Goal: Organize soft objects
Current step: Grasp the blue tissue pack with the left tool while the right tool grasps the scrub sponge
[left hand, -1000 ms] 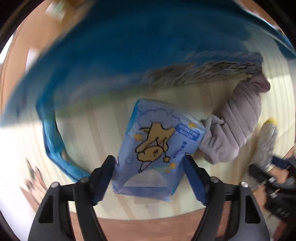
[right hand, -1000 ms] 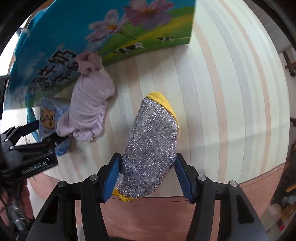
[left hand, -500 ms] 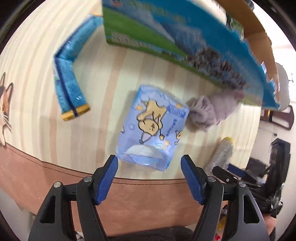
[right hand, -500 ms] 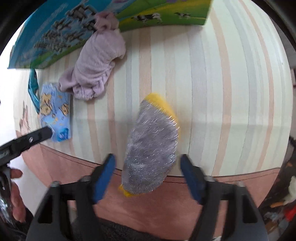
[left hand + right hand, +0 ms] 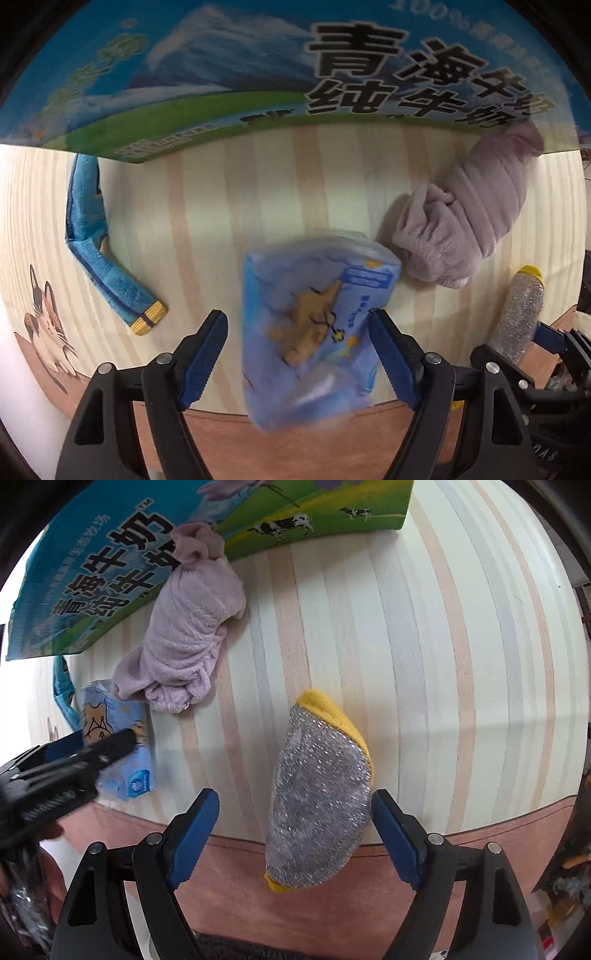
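Tissue pack [image 5: 317,328], pale blue w/ cartoon print, sits lower centre of left wrist view, directly btwn the left gripper [image 5: 297,356] blades; long axis runs roughly up-down the frame, i.e. along the fingers' line; jaws opening, far-side blade looks to touch or just clear the pack edge, near-side blade stands off w/ a clear gap; not clamped; pack is motion-blurred.

Scrub pad [image 5: 321,805], silver mesh on yellow backing, lies lower centre of right wrist view, btwn the right gripper [image 5: 295,834] blades; long axis up-down w/ slight tilt to upper right; lower end overhangs the striped mat [image 5: 443,664] onto the brown border; jaws opening, gaps both sides, nothing held.

Nearer hand: left for the pack, right for the pad; each item lies straight ahead of its own claw; judgement: a closing squeeze across the short axis would suit either.

Purple towel [image 5: 465,229], bunched, upper right in left view, just beside the pack; its far end rests against the milk carton box [image 5: 258,74].

Blue cloth strip [image 5: 99,251], bent, left of frame, one end tucked near the box corner.

Containers: box shows outer face only; contents cannot be told.
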Motion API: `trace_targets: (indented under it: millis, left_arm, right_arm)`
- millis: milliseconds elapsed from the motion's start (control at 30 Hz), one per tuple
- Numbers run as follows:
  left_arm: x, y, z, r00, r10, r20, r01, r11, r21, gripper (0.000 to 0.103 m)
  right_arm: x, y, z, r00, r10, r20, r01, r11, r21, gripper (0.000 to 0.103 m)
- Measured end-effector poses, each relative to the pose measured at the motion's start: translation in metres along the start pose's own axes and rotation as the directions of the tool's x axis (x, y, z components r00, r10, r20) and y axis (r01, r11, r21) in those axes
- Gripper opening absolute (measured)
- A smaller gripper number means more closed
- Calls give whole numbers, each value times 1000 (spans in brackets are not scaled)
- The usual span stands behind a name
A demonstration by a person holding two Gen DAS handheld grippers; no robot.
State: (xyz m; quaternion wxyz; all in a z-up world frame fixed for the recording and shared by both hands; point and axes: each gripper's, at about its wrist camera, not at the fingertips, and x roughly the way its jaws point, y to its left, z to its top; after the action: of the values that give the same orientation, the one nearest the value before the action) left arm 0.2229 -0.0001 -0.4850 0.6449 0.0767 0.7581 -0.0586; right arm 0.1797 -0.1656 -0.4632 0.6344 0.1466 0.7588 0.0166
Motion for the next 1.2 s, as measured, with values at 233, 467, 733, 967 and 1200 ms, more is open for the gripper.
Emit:
trace_targets:
  millis: [233,467,733,967,1200]
  left_arm:
    - [-3,-39,-21,999,-43,13,43,999,-13,36]
    - [-51,-55,-39,984,-161,77,163,986,-26,20]
    - [-146,-39,-28,945,-229,234,238,971,-10,18]
    - [-100,18,-18,958,-267,104,277,956,-97,66]
    - [-14,33,-16,958,-279,-60,259,939,-225,67]
  right_arm:
    - [11,27,1,997,-74,36,77,995,-69,52]
    - [-12,22,-13,998,-5,58,11,995,-98,51]
    - [-117,6,-13,980,111,164,-78,978,-191,51]
    - [-124,0,5,980,125,152,-99,982,-163,51]
    - [-88,9,-1,986,131,99,-114,981,-155,51]
